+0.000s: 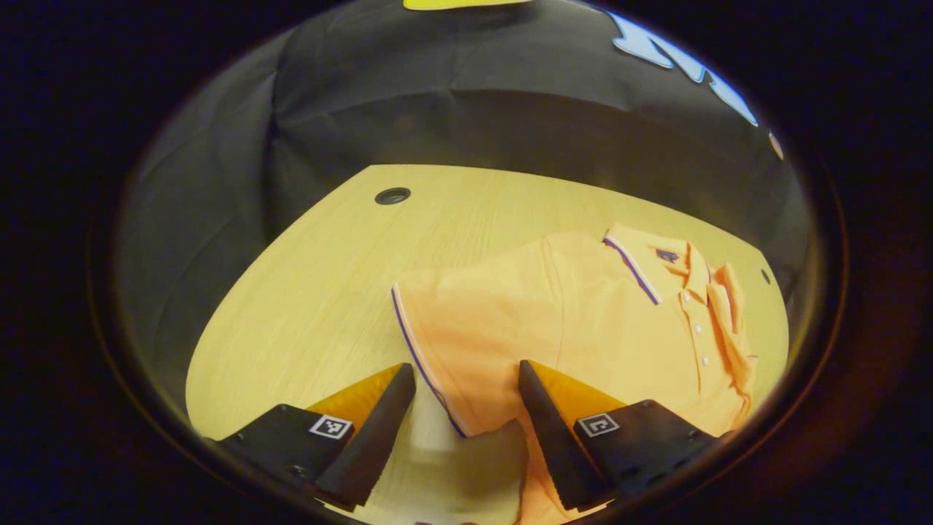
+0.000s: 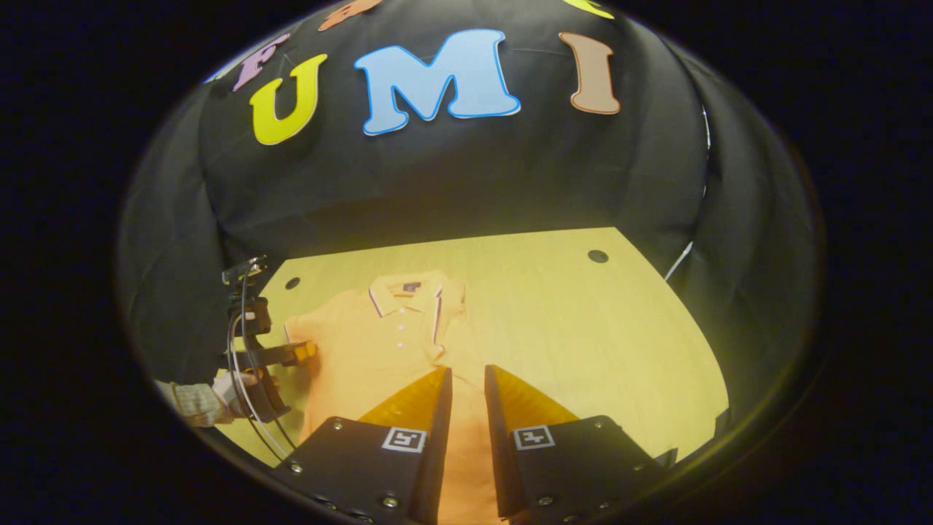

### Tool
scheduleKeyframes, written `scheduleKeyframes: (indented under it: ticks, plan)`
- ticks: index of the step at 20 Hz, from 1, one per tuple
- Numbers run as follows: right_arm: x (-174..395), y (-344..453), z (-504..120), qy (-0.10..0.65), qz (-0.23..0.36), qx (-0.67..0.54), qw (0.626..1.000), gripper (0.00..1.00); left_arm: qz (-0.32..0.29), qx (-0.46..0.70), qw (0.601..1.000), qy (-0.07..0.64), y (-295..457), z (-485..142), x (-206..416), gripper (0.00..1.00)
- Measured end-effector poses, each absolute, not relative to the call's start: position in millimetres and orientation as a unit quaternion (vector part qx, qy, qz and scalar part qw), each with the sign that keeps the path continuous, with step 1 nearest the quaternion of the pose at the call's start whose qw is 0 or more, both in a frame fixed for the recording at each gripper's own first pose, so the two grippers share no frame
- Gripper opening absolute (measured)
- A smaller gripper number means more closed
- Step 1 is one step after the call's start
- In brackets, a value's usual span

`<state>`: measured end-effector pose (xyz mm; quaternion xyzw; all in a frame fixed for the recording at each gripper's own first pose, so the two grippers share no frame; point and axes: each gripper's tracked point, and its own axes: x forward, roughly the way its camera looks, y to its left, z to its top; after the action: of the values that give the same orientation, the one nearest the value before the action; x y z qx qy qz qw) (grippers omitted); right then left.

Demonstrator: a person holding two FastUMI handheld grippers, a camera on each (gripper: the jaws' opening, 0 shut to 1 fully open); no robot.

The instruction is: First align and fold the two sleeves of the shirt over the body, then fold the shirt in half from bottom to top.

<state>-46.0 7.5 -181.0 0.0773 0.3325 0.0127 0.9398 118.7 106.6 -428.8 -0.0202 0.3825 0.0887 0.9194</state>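
An orange polo shirt (image 1: 583,321) lies face up on the wooden table (image 1: 328,277), collar (image 1: 641,266) away from me. My left gripper (image 1: 465,378) is open and low over the table, its fingers straddling the trimmed cuff of the left sleeve (image 1: 430,328). In the right gripper view the shirt (image 2: 364,350) lies ahead, with the left gripper (image 2: 302,354) at its sleeve edge. My right gripper (image 2: 467,378) has its fingers close together with orange cloth of the right sleeve (image 2: 466,437) between them. That sleeve (image 1: 729,306) is drawn in over the placket.
A person's hand (image 2: 226,397) in a cuffed sleeve holds the left gripper, with a cable hanging by it. The tabletop has cable holes (image 1: 392,195) (image 2: 598,256). Bare wood lies left of the shirt in the left gripper view and right of it (image 2: 583,328) in the right gripper view.
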Motion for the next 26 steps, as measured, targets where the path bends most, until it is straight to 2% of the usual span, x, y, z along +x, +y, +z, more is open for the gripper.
scheduleKeyframes:
  ticks: [4,6,7,8,10,11,12,15,20,21,26]
  plan:
    - [-47.9,9.2,-186.1,0.336,0.015,0.079,0.938,0.29,0.08,-0.024,0.921,0.381,98.3,-427.4,122.5,0.82]
    - [-48.5,9.7,-189.5,0.339,0.017,0.082,0.937,0.29,0.083,-0.023,0.922,0.378,97.8,-426.6,124.7,0.37]
    - [-50.1,9.0,-190.7,0.339,0.017,0.083,0.937,0.29,0.086,-0.022,0.921,0.378,99.7,-428.0,124.3,0.3]
    - [-50.4,8.6,-191.0,0.34,0.017,0.083,0.937,0.29,0.088,-0.021,0.921,0.379,100.1,-426.1,125.5,0.14]
    - [-51.1,6.4,-191.2,0.338,0.016,0.084,0.937,0.29,0.091,-0.017,0.919,0.383,100.0,-427.1,127.4,0.14]
    - [-52.8,3.8,-191.9,0.337,0.015,0.085,0.937,0.29,0.093,-0.014,0.917,0.387,100.2,-426.7,127.2,0.11]
    - [-53.5,2.3,-191.4,0.337,0.014,0.087,0.937,0.29,0.097,-0.004,0.916,0.389,100.7,-425.1,127.7,0.13]
    - [-55.7,-2.1,-194.3,0.336,0.009,0.095,0.937,0.29,0.092,0.036,0.923,0.371,92.0,-404.3,137.2,0.12]
    - [-57.2,-4.7,-199.2,0.337,0.004,0.11,0.935,0.29,0.036,0.093,0.941,0.324,40.8,-362.8,160.0,0.1]
    - [-58.7,-6.0,-201.2,0.337,0.003,0.113,0.935,0.29,0.023,0.098,0.943,0.318,26.8,-359.7,163.2,0.12]
    - [-61.9,-14.5,-203.4,0.335,-0.005,0.122,0.934,0.27,-0.041,0.119,0.944,0.305,-41.7,-350.3,162.2,0.1]
